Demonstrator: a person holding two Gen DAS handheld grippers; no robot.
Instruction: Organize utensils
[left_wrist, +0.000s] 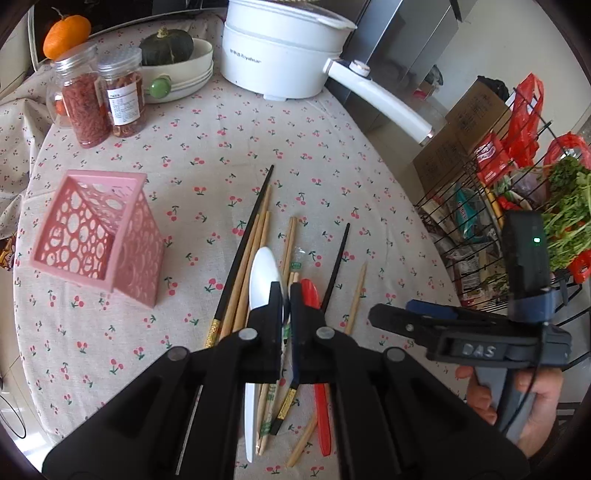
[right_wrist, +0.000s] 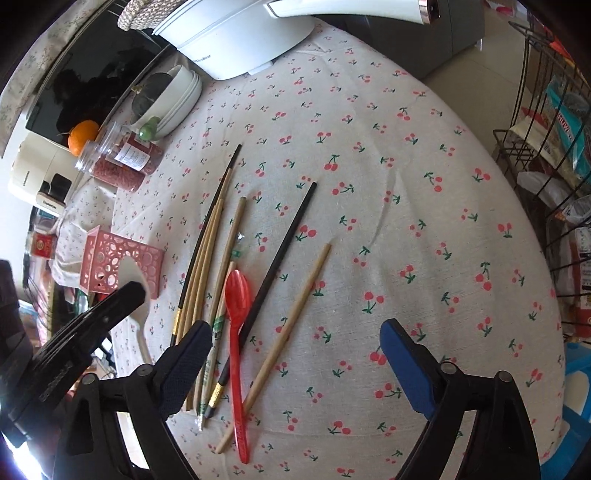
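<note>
The left gripper (left_wrist: 284, 295) is clamped on the white plastic spoon (left_wrist: 263, 275), above the scattered wooden chopsticks (right_wrist: 295, 317). The right gripper (right_wrist: 295, 339) stands apart over them; the pink perforated holder (left_wrist: 98, 240) lies nearby.

- The left claw (left_wrist: 284, 295) covers the middle of the white spoon (left_wrist: 263, 273), so no grip shows there.
- The right claw's left finger (right_wrist: 184, 363) hides the lower ends of the bamboo chopsticks (right_wrist: 207, 251).
- Jar (left_wrist: 123, 98) label print is too small to read.
- The wire basket (right_wrist: 535, 155) is cut by the frame edge.
</note>
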